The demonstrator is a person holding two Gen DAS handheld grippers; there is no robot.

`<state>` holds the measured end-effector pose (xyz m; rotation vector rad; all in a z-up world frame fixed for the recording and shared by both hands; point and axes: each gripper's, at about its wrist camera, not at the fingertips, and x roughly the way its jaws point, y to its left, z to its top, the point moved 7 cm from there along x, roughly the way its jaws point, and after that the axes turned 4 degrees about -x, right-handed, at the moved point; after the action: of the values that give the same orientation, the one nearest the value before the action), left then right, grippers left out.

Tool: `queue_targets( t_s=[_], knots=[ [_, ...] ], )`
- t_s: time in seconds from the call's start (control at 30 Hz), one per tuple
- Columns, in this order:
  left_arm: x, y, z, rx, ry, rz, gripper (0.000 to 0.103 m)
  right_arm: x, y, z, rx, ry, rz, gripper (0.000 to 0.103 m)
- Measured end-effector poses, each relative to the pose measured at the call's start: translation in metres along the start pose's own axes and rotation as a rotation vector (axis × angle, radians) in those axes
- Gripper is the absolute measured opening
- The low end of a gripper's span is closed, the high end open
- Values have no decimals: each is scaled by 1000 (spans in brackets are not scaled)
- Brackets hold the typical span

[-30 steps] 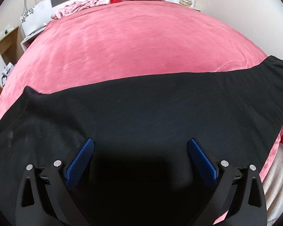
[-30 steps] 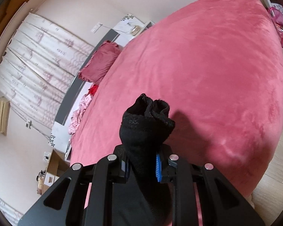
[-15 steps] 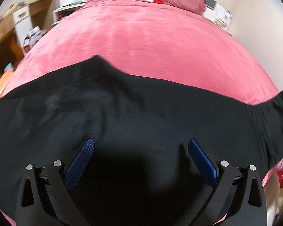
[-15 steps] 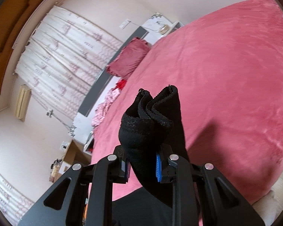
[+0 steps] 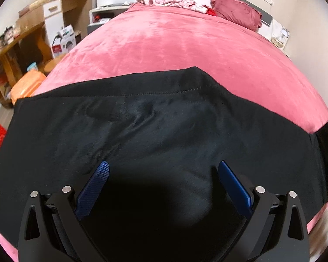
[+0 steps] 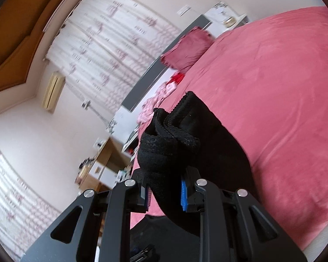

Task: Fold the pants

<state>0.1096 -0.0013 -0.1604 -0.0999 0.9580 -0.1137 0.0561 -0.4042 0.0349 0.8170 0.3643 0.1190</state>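
Left view only: pants (image 5: 164,135) spread flat on the pink bed (image 5: 185,43), left gripper (image 5: 163,174) spread wide above them, pinching nothing; right view only: right gripper (image 6: 165,193) pressed on a bunched pants end (image 6: 170,144), lifted off the bed. Since a second ago the pants' peaked edge has shifted rightward in the left view, and the bunch stands higher. Around: pillow (image 5: 236,11), desk (image 5: 15,41), curtains (image 6: 102,50); the bunch hides part of the right view.
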Motion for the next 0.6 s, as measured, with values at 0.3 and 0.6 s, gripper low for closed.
queue_targets(
  t_s=[0.3, 0.6],
  knots=[
    [5, 5, -1, 44, -22, 13, 99, 40, 57, -46, -103, 124, 96, 19],
    [4, 6, -4, 52, -34, 15, 99, 85, 89, -129, -227, 323, 159, 20]
  ],
)
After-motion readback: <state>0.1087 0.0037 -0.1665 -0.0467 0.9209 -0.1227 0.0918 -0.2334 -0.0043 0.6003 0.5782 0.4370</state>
